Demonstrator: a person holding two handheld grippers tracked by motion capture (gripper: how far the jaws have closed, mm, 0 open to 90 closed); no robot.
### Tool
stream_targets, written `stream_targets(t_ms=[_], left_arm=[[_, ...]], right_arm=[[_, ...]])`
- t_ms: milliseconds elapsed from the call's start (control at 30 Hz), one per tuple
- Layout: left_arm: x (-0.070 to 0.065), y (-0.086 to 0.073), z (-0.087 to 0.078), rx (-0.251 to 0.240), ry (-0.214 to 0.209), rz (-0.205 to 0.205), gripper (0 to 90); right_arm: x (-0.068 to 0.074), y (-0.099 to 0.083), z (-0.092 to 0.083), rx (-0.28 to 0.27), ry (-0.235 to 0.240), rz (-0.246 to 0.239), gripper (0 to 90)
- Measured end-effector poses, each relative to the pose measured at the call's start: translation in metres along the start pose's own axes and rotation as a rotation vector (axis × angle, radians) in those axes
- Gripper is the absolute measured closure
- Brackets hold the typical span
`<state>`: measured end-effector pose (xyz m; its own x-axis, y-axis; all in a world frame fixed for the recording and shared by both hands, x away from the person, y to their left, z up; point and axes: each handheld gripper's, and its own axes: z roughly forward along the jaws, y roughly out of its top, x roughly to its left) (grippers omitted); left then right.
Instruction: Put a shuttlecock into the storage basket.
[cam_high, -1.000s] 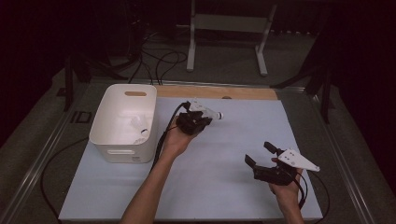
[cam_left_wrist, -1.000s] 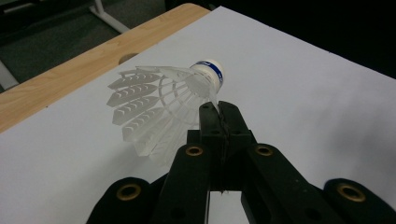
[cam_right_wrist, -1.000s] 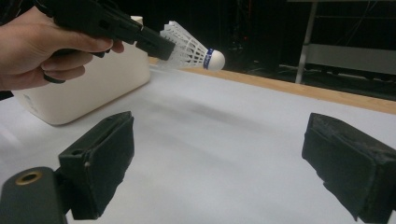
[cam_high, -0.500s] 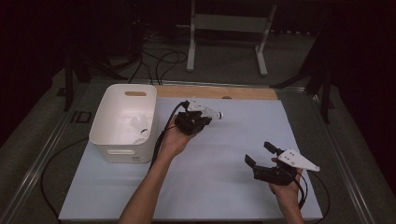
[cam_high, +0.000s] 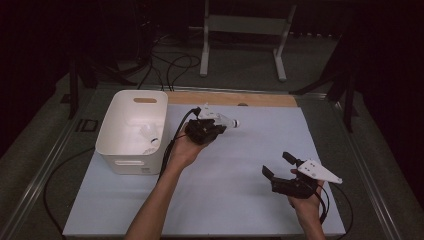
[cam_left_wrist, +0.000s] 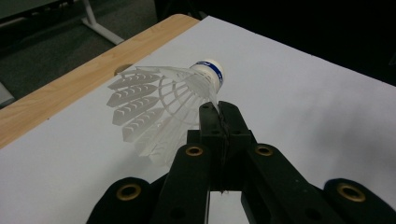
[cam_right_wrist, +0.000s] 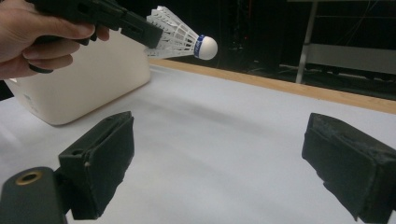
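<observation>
Your left gripper (cam_high: 214, 125) has its fingers (cam_left_wrist: 219, 122) clamped on the shuttlecock (cam_left_wrist: 163, 100), pinching the thin plastic skirt just behind the cork. It hangs in the air above the white-covered table (cam_high: 240, 200), just to the right of the white bin (cam_high: 131, 131), cork end pointing away from the bin.

Judge it as very light, close to weightless in the grip, so it will not pull against you, but a quick swing may make it flutter or twist. The slotted skirt looks springy and thin: it will bend under pressure and could crease or crack if you squeeze hard, so keep the pinch gentle. The rounded cork (cam_right_wrist: 206, 47) with its blue band is the firm part, though smooth and likely to slip out of flat pads. The best hold is probably where you already have it, on the narrow neck of the skirt next to the cork, where the ribs gather and stiffen.

Your right gripper (cam_high: 282, 171) rests low near the table's right front, fingers (cam_right_wrist: 100, 161) spread wide with nothing between them.

Count: one shuttlecock held, one bin with something pale and hard to make out lying inside it, two grippers
</observation>
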<state>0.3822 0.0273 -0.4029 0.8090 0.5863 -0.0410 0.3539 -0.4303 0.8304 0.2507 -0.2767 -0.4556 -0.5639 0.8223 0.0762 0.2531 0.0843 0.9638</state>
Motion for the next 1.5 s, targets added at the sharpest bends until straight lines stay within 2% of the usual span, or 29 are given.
stream_targets(t_ms=[967, 1500], left_arm=[[-0.001, 0.003, -0.023, -0.027, -0.001, 0.041, 90.0], [0.001, 0.003, -0.036, -0.048, 0.000, 0.043, 90.0]], right_arm=[[0.000, 0.000, 0.000, -0.001, -0.001, -0.006, 9.3], [0.001, 0.000, 0.000, -0.001, -0.001, -0.007, 9.3]])
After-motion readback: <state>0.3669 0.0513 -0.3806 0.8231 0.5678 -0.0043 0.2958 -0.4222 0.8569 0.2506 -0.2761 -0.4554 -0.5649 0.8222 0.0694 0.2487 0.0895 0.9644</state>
